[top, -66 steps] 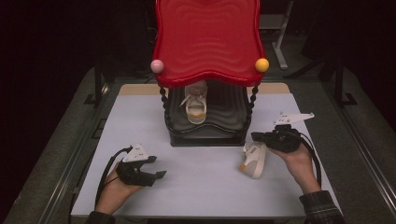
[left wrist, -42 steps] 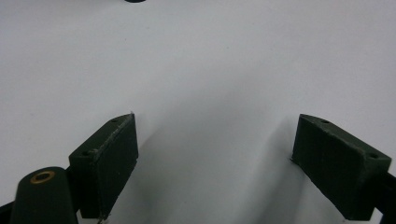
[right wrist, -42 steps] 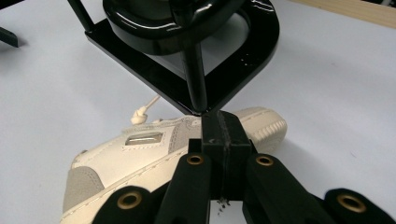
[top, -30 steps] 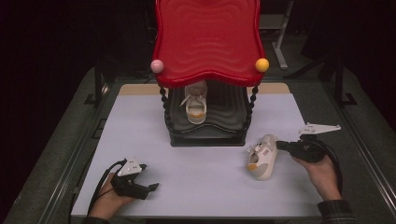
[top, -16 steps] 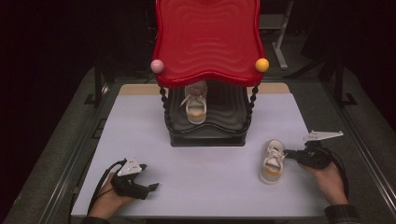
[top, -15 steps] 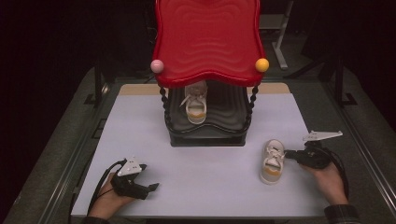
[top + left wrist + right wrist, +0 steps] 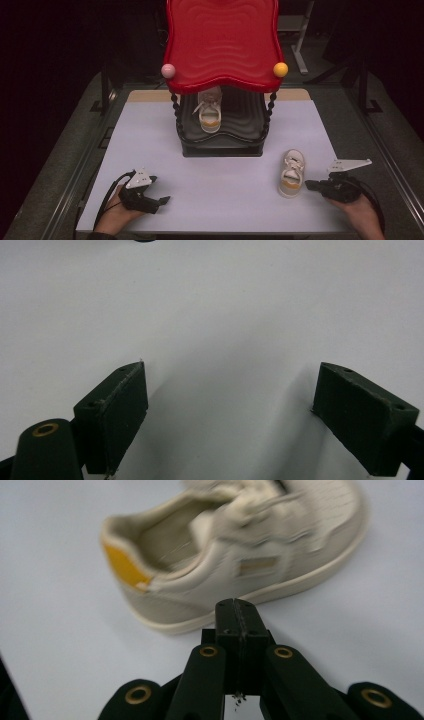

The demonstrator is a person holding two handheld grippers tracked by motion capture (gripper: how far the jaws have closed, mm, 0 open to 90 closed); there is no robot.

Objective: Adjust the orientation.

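A small cream sneaker with an orange heel (image 7: 292,173) stands upright on the white tabletop (image 7: 225,200), toe pointing away; in the right gripper view the same sneaker (image 7: 235,555) lies just beyond the tips. My right gripper (image 7: 309,185) (image 7: 236,605) sits a little to the right of the sneaker's heel, jaws pressed together, holding nothing. A matching sneaker (image 7: 209,111) rests on the black lower shelf of a stand with a red wavy top (image 7: 222,40). My left gripper (image 7: 161,202) (image 7: 230,405) rests at the front left, jaws wide apart over bare table.
The stand's black base (image 7: 222,145) occupies the table's centre back, with a pink ball (image 7: 168,70) and a yellow ball (image 7: 280,69) at the red top's front corners. Dark metal rails (image 7: 80,165) frame the table on both sides.
The sneaker, lying tipped beside the right gripper a second ago, now stands upright on the table. My right gripper has drawn back toward the front edge, away from it. The left gripper stayed put.
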